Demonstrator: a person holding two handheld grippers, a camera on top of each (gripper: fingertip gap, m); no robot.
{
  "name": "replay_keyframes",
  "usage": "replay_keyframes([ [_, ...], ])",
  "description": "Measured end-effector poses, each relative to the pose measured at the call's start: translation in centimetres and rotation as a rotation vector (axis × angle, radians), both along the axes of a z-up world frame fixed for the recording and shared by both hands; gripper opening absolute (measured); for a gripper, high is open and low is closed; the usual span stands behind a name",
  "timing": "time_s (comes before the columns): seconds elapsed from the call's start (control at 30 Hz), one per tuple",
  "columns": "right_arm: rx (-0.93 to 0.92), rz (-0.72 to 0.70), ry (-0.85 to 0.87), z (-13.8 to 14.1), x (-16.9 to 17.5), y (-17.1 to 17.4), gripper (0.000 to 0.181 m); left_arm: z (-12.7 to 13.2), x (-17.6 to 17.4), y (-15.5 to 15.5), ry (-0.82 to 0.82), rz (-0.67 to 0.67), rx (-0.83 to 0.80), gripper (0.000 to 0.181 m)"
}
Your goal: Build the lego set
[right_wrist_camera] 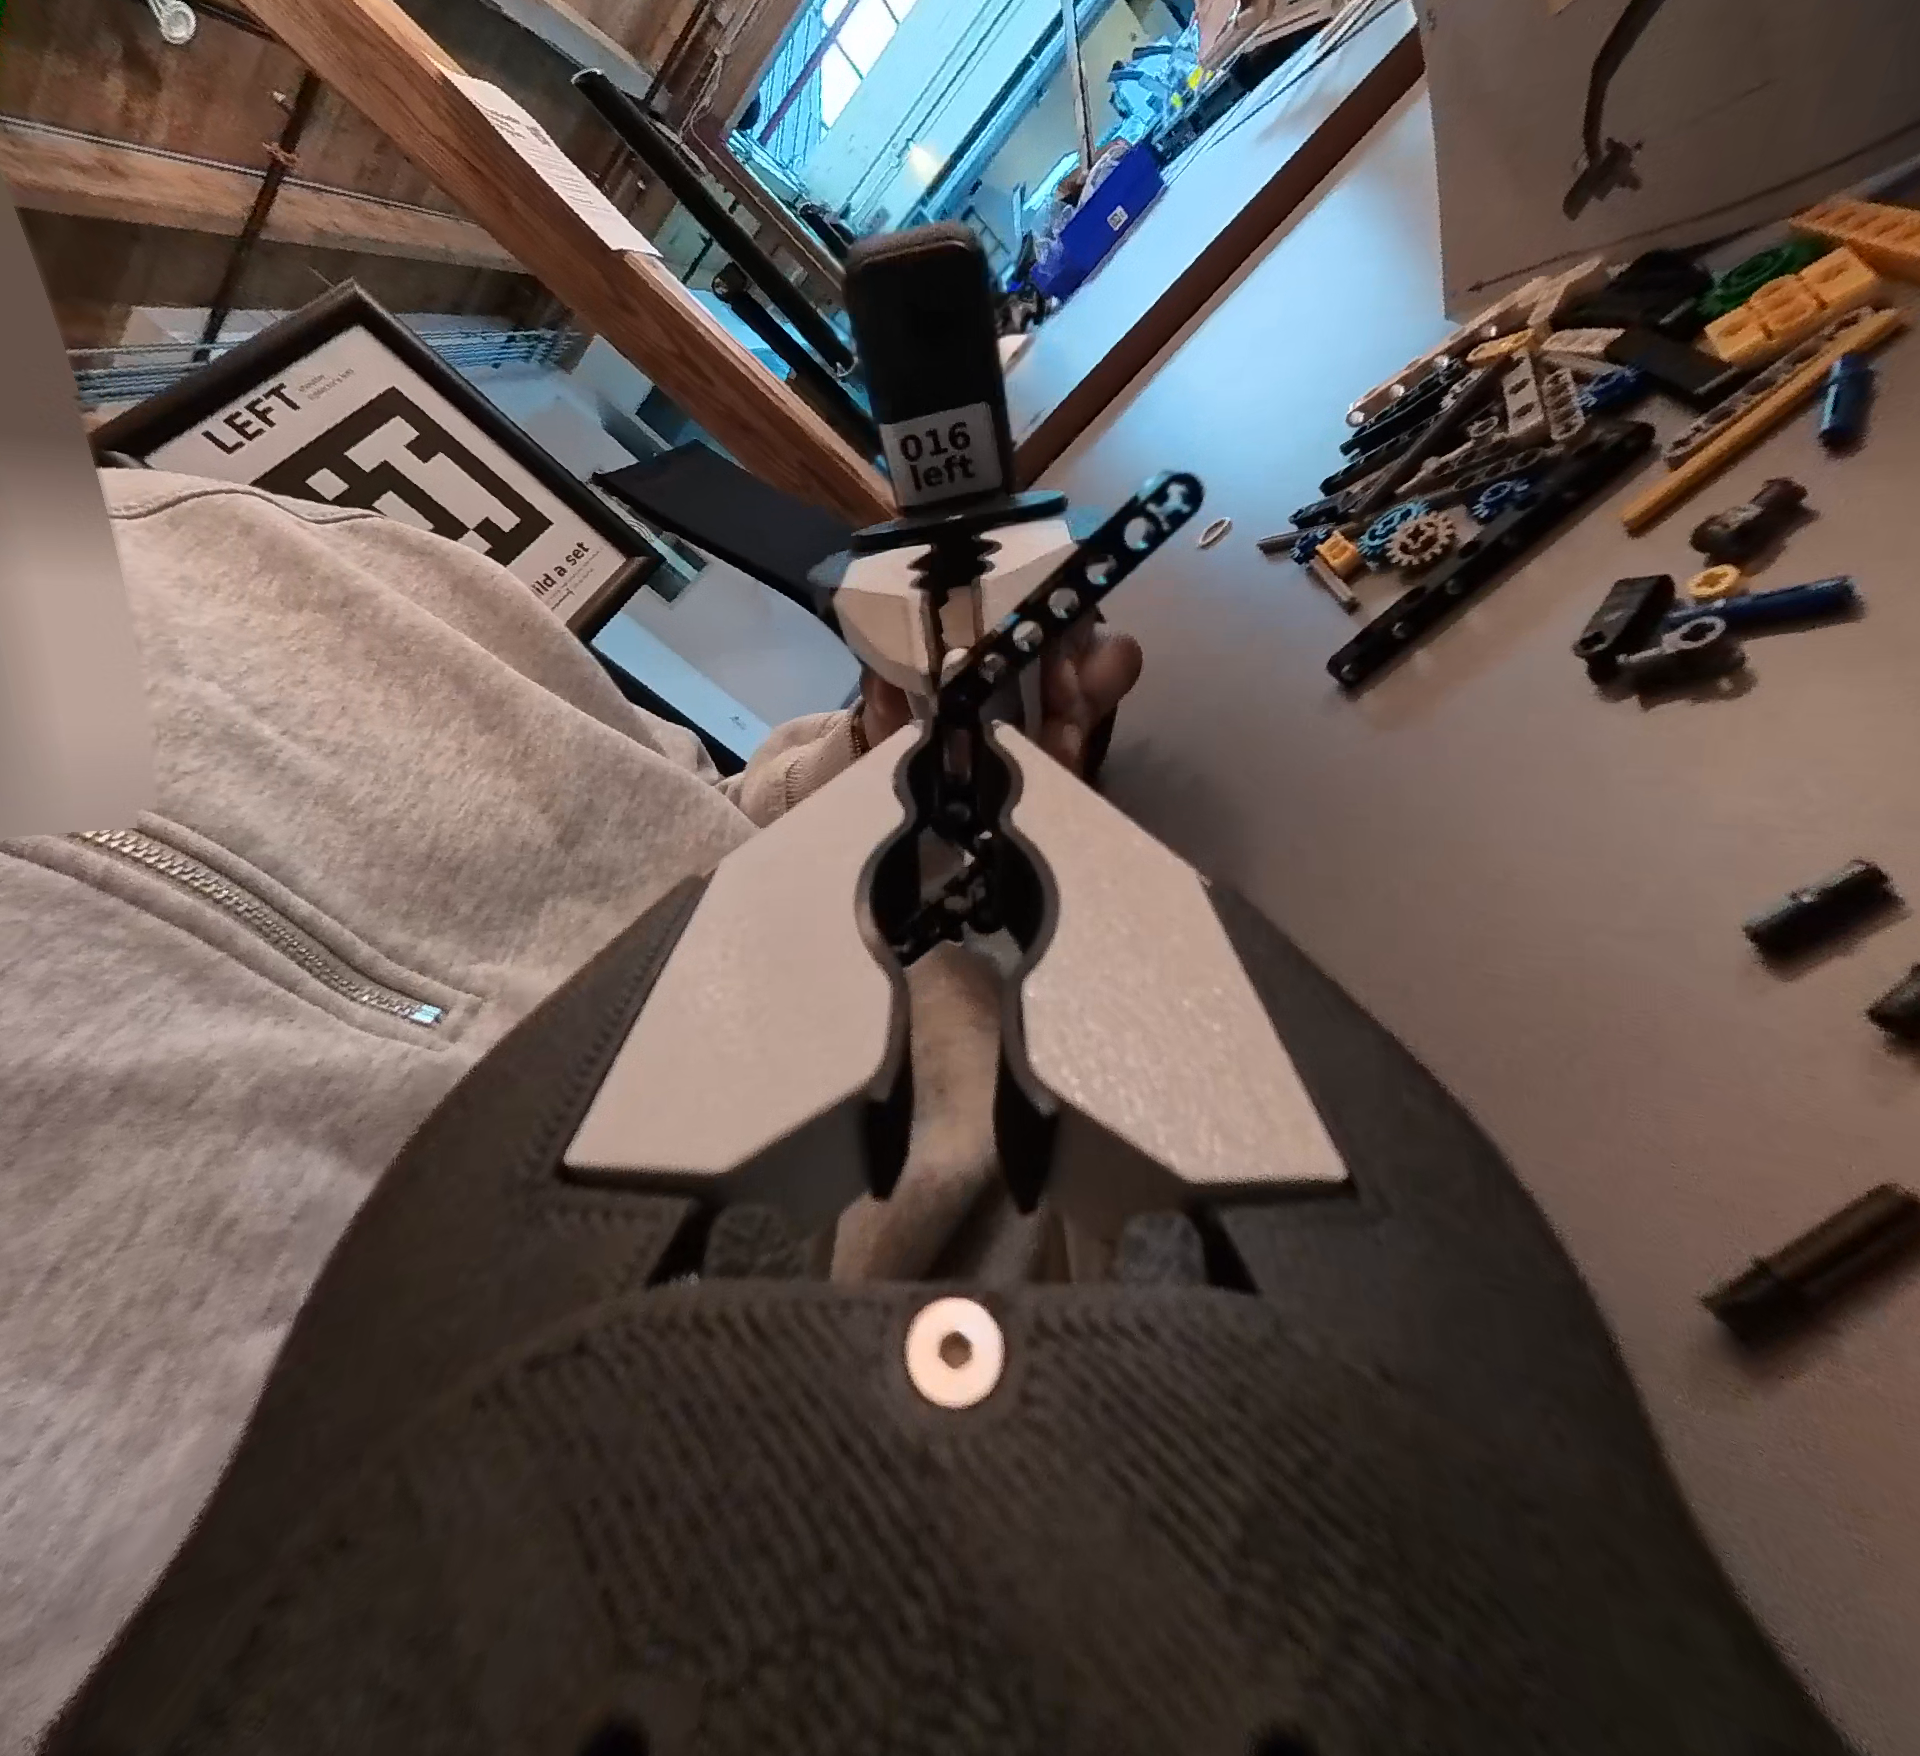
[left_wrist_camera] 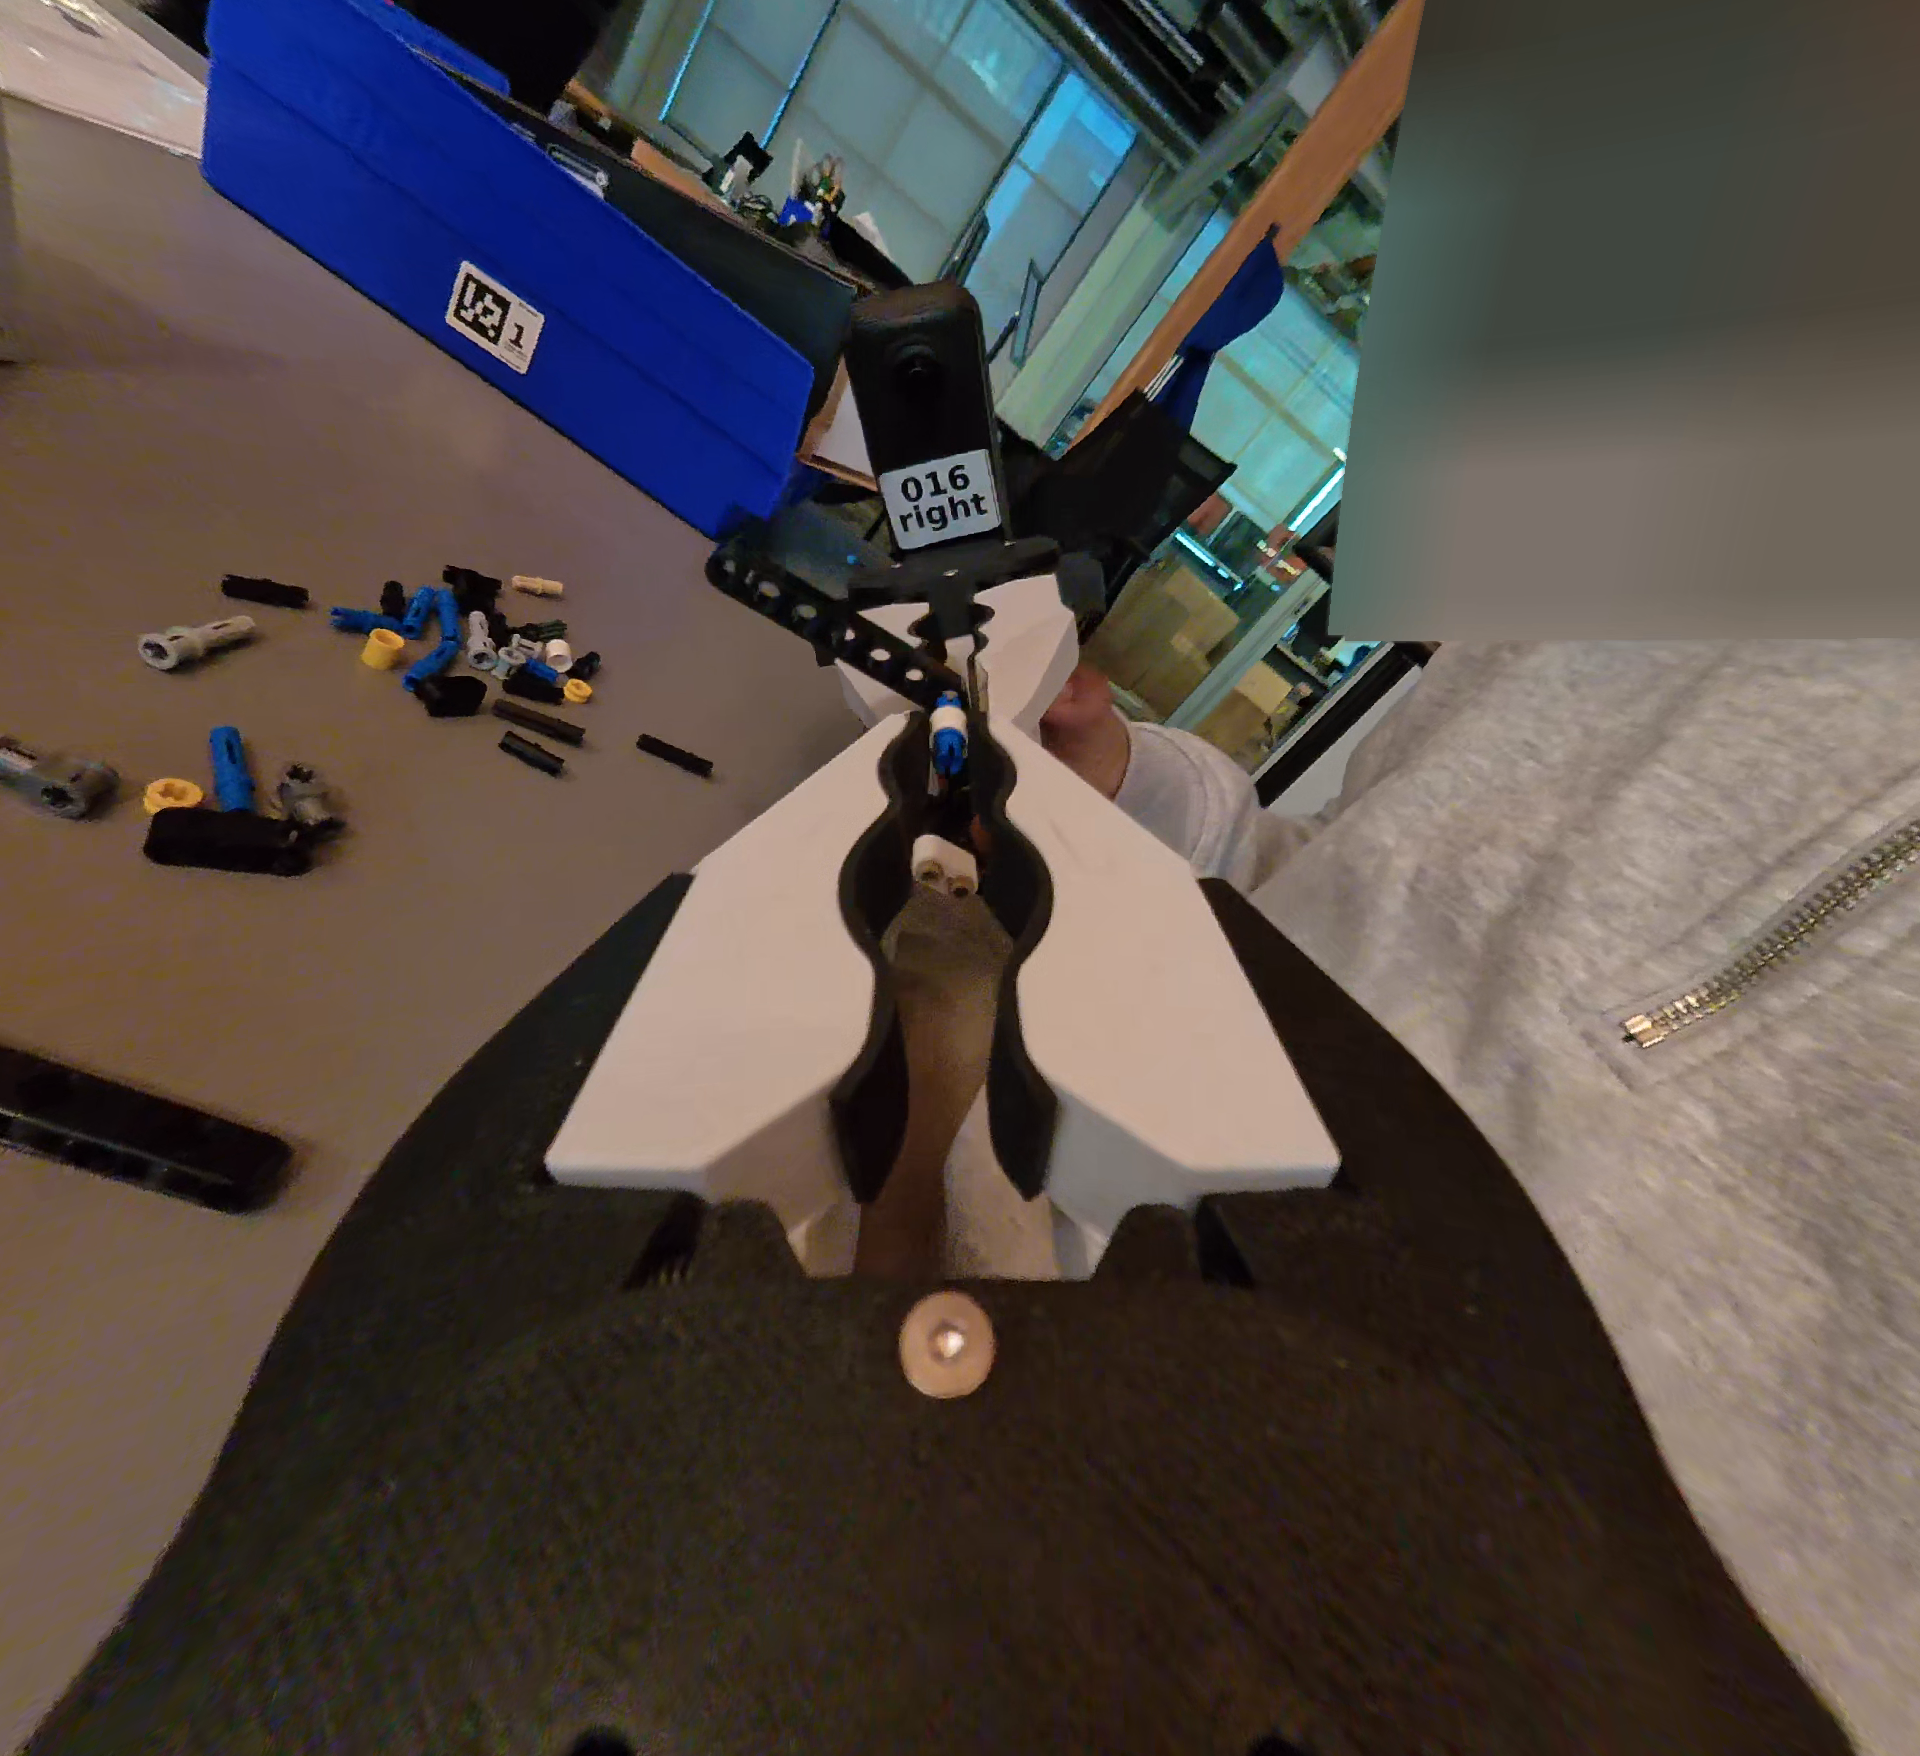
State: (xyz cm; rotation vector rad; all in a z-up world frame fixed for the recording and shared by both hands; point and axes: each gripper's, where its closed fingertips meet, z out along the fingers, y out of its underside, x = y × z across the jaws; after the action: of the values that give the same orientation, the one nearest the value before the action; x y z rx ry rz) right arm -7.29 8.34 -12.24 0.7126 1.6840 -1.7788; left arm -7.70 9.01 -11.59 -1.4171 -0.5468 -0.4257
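Both sets of jaws are closed down almost fully, each on a small part, and the two grippers meet nose to nose above the table [left_wrist_camera: 436, 927]. Held by the left gripper [left_wrist_camera: 948, 750] is a short blue and white pin [left_wrist_camera: 945, 735], pinched near the tips; a second white bush [left_wrist_camera: 943, 859] sits farther back between the same fingers. Gripped by the right gripper [right_wrist_camera: 951, 771] is a long black beam with holes [right_wrist_camera: 1081, 589], which slants up and away past the tips. The pin's end lies just at the beam, though whether it has entered a hole cannot be told. By my reading, the step in hand is pressing the pin into one of the beam's holes. The next move likely calls for lining the pin square with a hole and pushing straight along its axis while the other side holds the beam firm, since a skewed push could twist either part in its grip. Loose pins and bushes [left_wrist_camera: 468, 641] lie scattered on the table by a blue bin [left_wrist_camera: 436, 179], and a larger pile of beams and gears [right_wrist_camera: 1507, 459] lies well apart near a white box [right_wrist_camera: 1662, 44]
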Motion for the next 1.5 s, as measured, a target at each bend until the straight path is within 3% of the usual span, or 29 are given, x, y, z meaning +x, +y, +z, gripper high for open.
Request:
replay_keyframes([
  [0.6,-0.048,0.078,-0.152,-0.29,0.11,0.45,0.004,-0.37,-0.03,0.52,0.036,0.040,-0.064,0.005],
  [1.5,-0.019,0.077,-0.127,-0.52,0.31,0.43,0.004,-0.58,0.15,0.56,0.023,0.036,-0.096,0.005],
])
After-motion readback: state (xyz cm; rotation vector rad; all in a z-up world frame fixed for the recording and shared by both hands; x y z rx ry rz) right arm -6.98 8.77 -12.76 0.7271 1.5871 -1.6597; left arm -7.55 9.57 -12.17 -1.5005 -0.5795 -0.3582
